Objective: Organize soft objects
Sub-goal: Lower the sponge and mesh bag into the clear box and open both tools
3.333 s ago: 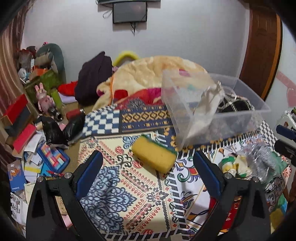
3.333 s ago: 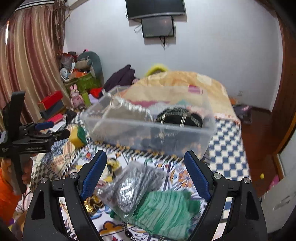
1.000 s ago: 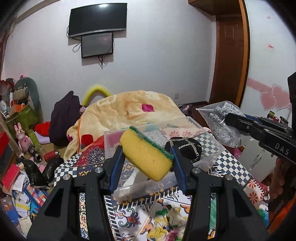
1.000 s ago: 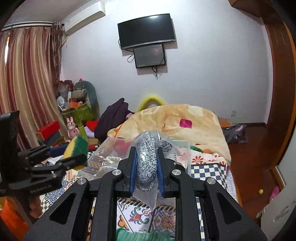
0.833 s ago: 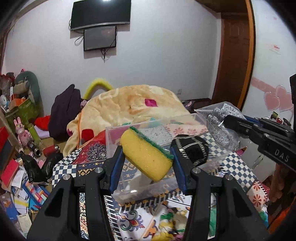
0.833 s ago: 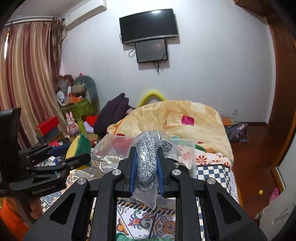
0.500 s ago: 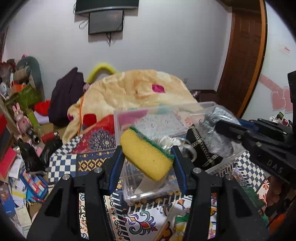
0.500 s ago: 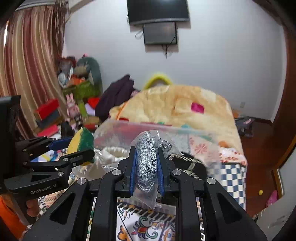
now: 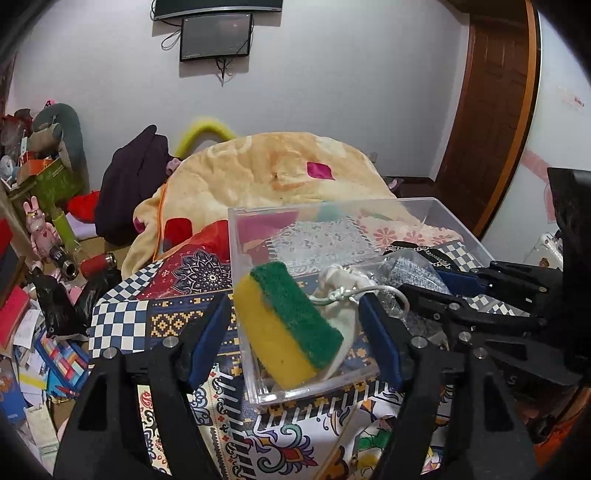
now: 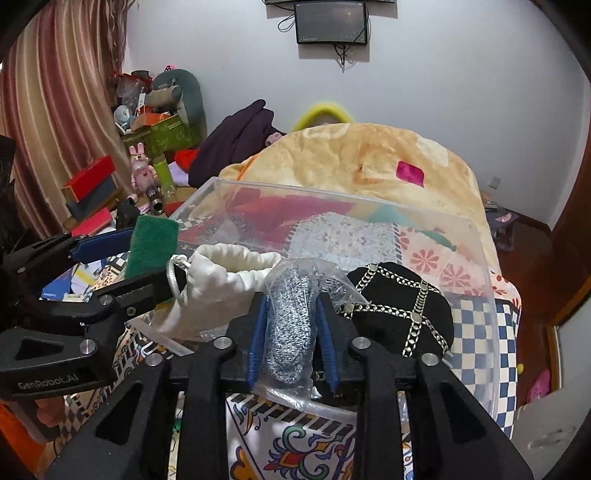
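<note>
Spreading wide, the left gripper (image 9: 295, 332) has its 2 blue pads apart on either side of the yellow-and-green sponge (image 9: 290, 325), with a visible gap at each pad; the sponge sits tilted, green scouring face up, at the near left corner of the clear plastic bin (image 9: 458, 225). Whether the sponge rests on the bin floor or leans on the wall cannot be told. Just behind it lies a cream drawstring pouch (image 9: 347, 295), its silver cord looping toward the right pad.

From the right wrist view, the right gripper (image 10: 290, 332) is clamped on a grey knitted item in a clear plastic bag (image 10: 291, 317), the pads pressing both sides of it above the bin's near rim. Directly to its right inside the bin sits a black pouch with silver chain trim (image 10: 402, 306); the cream pouch is to its left, its mouth open. The left gripper shows at the left edge of that view, with the sponge's green face between its fingers.

The bin stands on a patterned cloth (image 9: 155, 317) with blue-and-white checks. Beyond it a peach blanket (image 9: 280, 173) is heaped up, a dark purple garment (image 9: 133, 177) lies to its left, and a monitor (image 9: 216, 35) hangs on the white wall.
</note>
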The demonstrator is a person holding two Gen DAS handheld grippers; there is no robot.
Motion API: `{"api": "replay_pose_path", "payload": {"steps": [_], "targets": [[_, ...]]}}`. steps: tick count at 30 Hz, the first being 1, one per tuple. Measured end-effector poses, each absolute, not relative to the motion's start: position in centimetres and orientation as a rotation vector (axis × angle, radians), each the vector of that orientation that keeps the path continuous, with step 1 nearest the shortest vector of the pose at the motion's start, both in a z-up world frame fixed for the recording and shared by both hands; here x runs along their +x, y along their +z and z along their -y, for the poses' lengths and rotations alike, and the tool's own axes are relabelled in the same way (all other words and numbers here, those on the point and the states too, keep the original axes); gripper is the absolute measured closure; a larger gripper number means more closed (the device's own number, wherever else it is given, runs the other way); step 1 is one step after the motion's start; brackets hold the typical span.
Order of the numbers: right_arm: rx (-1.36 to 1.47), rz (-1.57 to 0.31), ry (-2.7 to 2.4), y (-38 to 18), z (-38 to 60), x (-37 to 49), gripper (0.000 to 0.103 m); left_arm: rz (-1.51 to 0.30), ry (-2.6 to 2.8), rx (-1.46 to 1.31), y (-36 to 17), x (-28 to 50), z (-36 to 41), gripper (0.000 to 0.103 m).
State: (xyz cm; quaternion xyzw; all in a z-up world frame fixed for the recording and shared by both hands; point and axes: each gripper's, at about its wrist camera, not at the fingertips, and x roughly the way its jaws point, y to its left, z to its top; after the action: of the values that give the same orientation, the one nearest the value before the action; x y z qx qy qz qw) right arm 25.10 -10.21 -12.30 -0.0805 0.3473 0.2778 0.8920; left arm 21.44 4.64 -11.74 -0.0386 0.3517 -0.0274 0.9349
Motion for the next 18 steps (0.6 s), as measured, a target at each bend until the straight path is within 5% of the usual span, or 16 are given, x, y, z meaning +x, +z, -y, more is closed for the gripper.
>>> {"api": "replay_pose_path", "payload": {"steps": [13,18], "targets": [[-0.161,-0.556,0.541,-7.9,12.9,20.9,0.036,-0.631,-0.087,-0.052,-7.9,16.9,-4.4,0.031],[-0.141,-0.494,0.527,-6.5,14.7,18.6,0.028,-0.598,-0.1,-0.055,-6.6,14.2,-4.0,0.018]]}}
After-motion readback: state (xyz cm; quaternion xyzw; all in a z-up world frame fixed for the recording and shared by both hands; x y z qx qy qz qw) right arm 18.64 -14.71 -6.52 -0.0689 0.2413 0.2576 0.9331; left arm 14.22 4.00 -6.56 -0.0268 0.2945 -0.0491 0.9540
